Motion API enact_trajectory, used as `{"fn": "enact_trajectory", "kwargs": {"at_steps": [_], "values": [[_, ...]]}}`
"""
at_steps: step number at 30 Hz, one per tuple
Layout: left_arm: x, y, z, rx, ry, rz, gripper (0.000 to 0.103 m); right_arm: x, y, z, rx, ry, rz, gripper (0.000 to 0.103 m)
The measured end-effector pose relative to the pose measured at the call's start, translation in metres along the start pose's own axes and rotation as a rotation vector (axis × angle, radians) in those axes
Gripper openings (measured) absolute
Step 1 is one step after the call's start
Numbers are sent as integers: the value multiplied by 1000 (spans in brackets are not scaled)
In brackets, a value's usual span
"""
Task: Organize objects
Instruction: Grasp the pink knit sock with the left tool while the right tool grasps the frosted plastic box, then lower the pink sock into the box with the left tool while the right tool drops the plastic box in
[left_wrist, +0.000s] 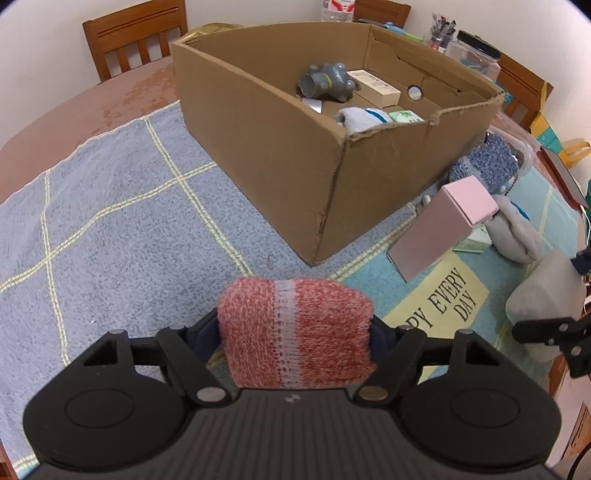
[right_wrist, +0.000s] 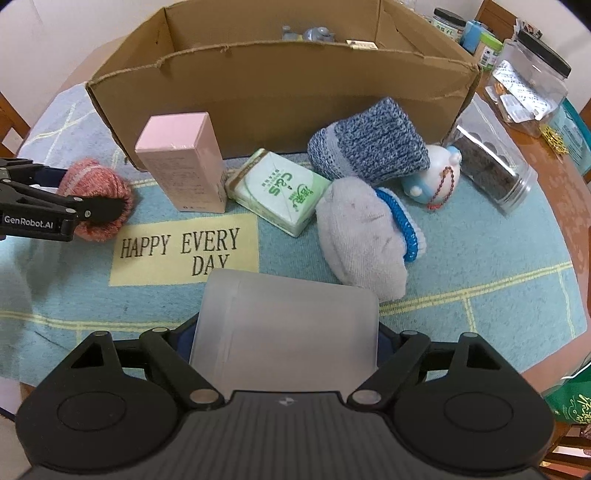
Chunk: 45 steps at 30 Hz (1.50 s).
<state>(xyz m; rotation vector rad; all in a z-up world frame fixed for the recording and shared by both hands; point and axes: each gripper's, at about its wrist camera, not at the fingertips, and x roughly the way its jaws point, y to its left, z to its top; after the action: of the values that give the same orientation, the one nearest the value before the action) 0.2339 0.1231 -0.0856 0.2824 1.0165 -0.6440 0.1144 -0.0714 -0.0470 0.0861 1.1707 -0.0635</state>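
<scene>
At lower centre of each view, the left gripper (left_wrist: 295, 343) clenches a red sock (left_wrist: 295, 332), the right gripper (right_wrist: 284, 343) a frosted case (right_wrist: 284, 325); either could snag the box (left_wrist: 266, 147) wall.

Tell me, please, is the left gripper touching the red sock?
Touching. In the left wrist view the red sock sits clamped between the left gripper fingers; the right wrist view shows a finger pressed against it.
</scene>
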Motion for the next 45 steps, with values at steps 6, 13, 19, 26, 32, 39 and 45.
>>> {"fn": "enact_trajectory", "kwargs": {"at_steps": [6, 13, 19, 26, 32, 39, 45], "values": [[-10, 1, 4, 13, 9, -16, 73, -11, -11, 5, -18, -6, 16, 89], [-24, 2, 11, -14, 9, -20, 71, -19, -11, 25, -51, -24, 35, 89], [-53, 0, 22, -15, 17, -25, 71, -31, -18, 48, -107, -46, 65, 89], [-96, -11, 57, 35, -44, -11, 71, -58, -29, 81, -175, -90, 112, 89], [-112, -21, 105, 38, -130, 3, 71, -81, -37, 107, -226, -170, 125, 89], [-99, -28, 154, 45, -189, 45, 73, -94, -52, 126, -243, -226, 134, 89], [-69, -20, 170, -13, -141, 149, 89, -95, -69, 138, -225, -251, 137, 89]]}}
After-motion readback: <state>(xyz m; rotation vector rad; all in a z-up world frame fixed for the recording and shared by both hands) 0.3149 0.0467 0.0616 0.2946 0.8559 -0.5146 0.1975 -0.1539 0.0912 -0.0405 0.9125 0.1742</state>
